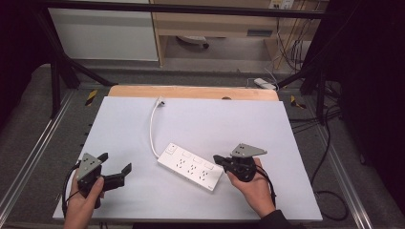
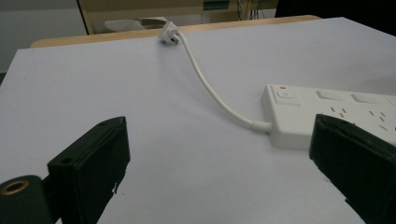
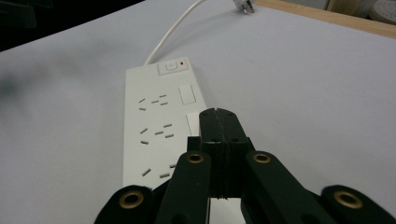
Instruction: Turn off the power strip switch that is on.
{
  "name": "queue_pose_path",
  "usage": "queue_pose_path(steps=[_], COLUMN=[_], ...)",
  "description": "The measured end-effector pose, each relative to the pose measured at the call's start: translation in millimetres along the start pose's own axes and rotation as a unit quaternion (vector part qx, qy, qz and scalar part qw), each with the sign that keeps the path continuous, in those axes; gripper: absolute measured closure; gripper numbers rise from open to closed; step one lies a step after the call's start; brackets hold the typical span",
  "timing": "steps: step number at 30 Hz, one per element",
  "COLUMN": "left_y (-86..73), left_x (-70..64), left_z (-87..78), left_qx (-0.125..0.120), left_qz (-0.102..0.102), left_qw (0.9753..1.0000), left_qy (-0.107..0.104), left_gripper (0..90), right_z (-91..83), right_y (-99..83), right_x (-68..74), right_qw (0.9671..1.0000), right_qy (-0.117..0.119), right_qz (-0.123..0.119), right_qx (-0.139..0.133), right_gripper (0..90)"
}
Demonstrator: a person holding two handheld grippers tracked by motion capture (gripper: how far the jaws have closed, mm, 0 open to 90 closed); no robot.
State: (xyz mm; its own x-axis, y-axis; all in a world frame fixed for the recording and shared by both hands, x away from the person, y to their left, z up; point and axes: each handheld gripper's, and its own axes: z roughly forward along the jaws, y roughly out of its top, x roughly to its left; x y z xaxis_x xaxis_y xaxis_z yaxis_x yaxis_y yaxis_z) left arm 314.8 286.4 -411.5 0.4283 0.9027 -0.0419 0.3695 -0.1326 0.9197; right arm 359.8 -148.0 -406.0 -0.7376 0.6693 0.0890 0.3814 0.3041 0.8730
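A white power strip [image 1: 191,167] lies slantwise on the white mat, its switch end toward the far left. Its white cable [image 1: 153,129] curves away to a plug [image 1: 161,101] near the mat's far edge. My left gripper [image 1: 114,162] stands open at the front left, apart from the strip, with nothing between its jaws. In the left gripper view, the left gripper [image 2: 219,126] frames the strip's switch end [image 2: 285,98], the cable [image 2: 210,88] and the plug [image 2: 168,35]. My right gripper [image 1: 217,159] is shut at the strip's right end. In the right gripper view, the right gripper [image 3: 218,116] sits over the strip [image 3: 154,121].
The mat [image 1: 248,124] covers a wooden table whose bare edge [image 1: 191,91] shows at the back. Black frame posts stand at both back corners. Cables and a white adapter [image 1: 265,83] lie on the floor to the right.
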Motion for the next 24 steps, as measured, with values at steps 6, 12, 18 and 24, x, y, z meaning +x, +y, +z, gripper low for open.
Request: queue_pose_path(steps=[6,12,18,24], left_y=[0.0,0.2,0.1,0.0], left_x=[0.3,0.4,0.4,0.3], left_z=[-0.2,-0.4,-0.2,0.0], left_qx=[0.000,0.001,0.001,0.003], left_qz=[-0.001,0.001,0.000,0.002], left_qw=[1.0000,1.0000,1.0000,1.0000], left_qy=[0.000,0.000,0.000,0.000], left_gripper=[5.1,5.1,5.0,5.0], right_z=[6.0,12.5,19.4,22.2], right_y=[-1.5,-3.8,-6.6,-7.9], right_x=[1.8,2.9,4.4,4.4], right_qw=[0.9999,0.9996,0.9991,0.9987], right_qy=[0.004,0.007,0.008,0.007], right_qz=[-0.003,-0.006,-0.008,-0.008], right_qx=[0.011,0.025,0.042,0.049], right_gripper=[90.0,90.0,90.0,90.0])
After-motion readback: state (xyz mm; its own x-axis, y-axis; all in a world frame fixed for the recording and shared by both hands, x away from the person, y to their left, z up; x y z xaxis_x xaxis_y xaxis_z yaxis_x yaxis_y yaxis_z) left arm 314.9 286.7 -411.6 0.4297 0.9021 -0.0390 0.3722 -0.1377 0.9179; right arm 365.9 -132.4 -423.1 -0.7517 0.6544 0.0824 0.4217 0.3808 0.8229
